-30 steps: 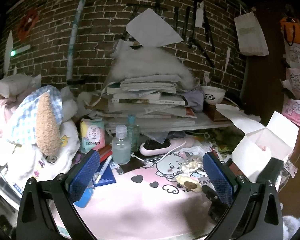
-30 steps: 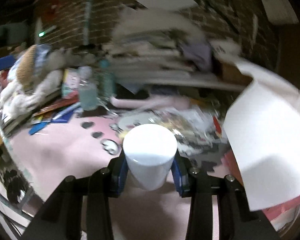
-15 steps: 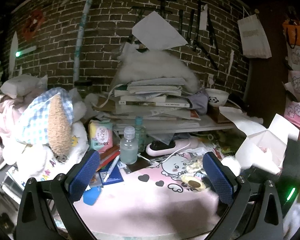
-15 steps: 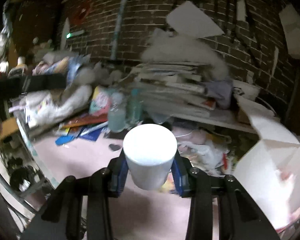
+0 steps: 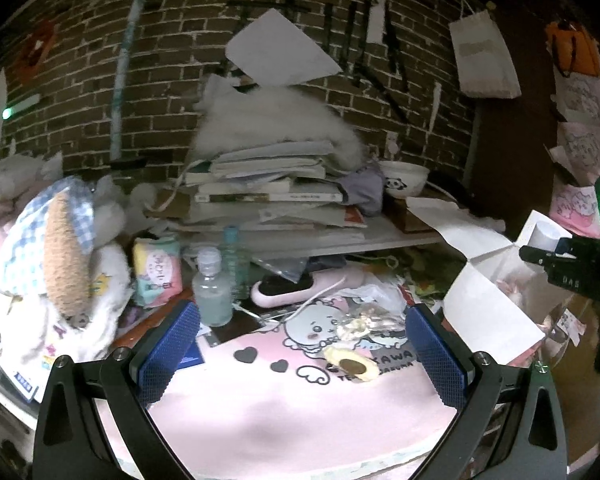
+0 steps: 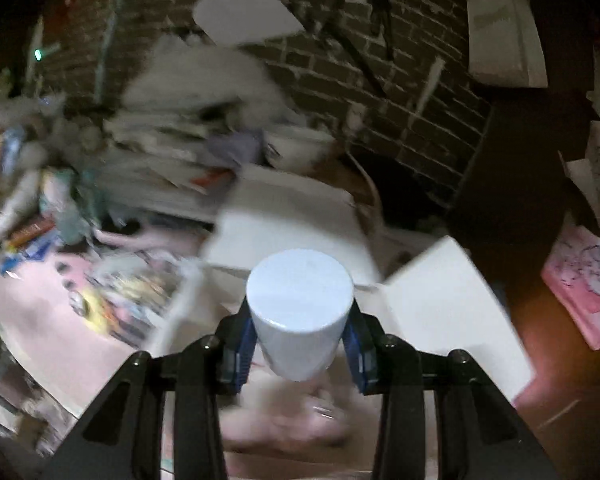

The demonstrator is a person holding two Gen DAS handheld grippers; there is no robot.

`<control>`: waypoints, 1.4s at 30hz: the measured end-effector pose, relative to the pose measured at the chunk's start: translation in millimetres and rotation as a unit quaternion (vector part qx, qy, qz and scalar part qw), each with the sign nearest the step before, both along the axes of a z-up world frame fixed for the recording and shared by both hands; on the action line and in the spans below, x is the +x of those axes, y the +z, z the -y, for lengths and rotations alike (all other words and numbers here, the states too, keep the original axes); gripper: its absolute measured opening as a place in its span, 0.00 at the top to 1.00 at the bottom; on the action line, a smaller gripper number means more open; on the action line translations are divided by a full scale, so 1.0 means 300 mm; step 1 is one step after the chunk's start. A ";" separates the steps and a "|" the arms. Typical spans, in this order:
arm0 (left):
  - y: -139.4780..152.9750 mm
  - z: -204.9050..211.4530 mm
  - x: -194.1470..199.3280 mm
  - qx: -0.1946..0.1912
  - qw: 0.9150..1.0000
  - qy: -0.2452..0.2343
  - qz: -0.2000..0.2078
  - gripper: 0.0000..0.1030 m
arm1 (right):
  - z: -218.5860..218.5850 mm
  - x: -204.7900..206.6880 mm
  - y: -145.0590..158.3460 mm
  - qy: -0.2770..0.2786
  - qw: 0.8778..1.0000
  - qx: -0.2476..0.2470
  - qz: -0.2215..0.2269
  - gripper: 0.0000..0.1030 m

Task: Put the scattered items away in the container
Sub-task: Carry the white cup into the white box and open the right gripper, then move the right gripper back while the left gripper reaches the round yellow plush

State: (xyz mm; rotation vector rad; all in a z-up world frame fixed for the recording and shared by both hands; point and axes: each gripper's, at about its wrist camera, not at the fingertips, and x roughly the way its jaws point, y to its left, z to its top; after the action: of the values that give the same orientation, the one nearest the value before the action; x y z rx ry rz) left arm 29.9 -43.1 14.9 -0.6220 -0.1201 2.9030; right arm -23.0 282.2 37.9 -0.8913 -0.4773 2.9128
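Since half a second ago the right gripper point(image 6: 299, 344) has swung rightward from above the pink mat to above the open white box point(image 6: 452, 304), carrying the white cup point(image 6: 299, 312) with it; the left gripper point(image 5: 300, 354) has barely shifted over the mat.

The right gripper's blue-padded fingers point(image 6: 242, 354) are closed narrow against both sides of the white cup, whose flat end faces the camera. Below the cup lies the inside of the box, pinkish and blurred, with white flaps standing up on the left, behind and to the right. In the left wrist view the same cup point(image 5: 545, 233) shows small at the right edge, held in the black gripper point(image 5: 556, 254) just above the box point(image 5: 492, 312).

The left gripper's fingers point(image 5: 170, 354) are spread wide with nothing between them, hovering over the pink mat point(image 5: 284, 412) on the desk. On the mat ahead lie a cartoon print, two dark hearts and a small round snack point(image 5: 351, 367) in a crinkled wrapper. Beyond them stand a clear bottle point(image 5: 213, 287), a pink tissue pack point(image 5: 158, 272) and a pink handheld device point(image 5: 296, 286). A stack of books point(image 5: 276, 196) rises behind, against the brick wall, with a panda bowl point(image 5: 403, 178) to its right and a plush toy point(image 5: 56, 256) at the left.
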 end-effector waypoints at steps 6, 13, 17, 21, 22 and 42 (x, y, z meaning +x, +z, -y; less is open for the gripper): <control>-0.006 -0.065 -0.022 -0.016 1.000 -0.012 0.010 0.00 | -0.081 -0.052 -0.050 -0.014 0.996 0.058 0.071 0.65; -0.022 -0.110 -0.050 -0.036 0.999 -0.010 0.027 0.00 | -0.115 -0.096 -0.094 -0.003 0.989 0.067 0.134 0.65; -0.028 -0.119 -0.059 -0.041 0.999 -0.005 0.034 0.00 | -0.120 -0.116 -0.113 -0.002 0.987 0.059 0.152 0.65; -0.037 -0.127 -0.072 -0.046 0.998 0.000 0.042 0.00 | -0.130 -0.116 -0.129 0.003 0.985 0.050 0.165 0.64; -0.040 -0.128 -0.075 -0.046 0.998 0.000 0.045 0.00 | -0.130 -0.117 -0.132 0.004 0.985 0.049 0.167 0.62; -0.137 -0.168 -0.130 -0.056 0.995 -0.011 0.083 0.00 | 0.023 -0.020 0.034 0.065 0.997 -0.038 0.036 0.20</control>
State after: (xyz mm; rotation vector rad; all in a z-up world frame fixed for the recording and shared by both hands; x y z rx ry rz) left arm -9.2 7.2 -26.3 -0.8778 0.0295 2.8497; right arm -29.1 275.4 48.2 -1.0146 -0.4471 3.0439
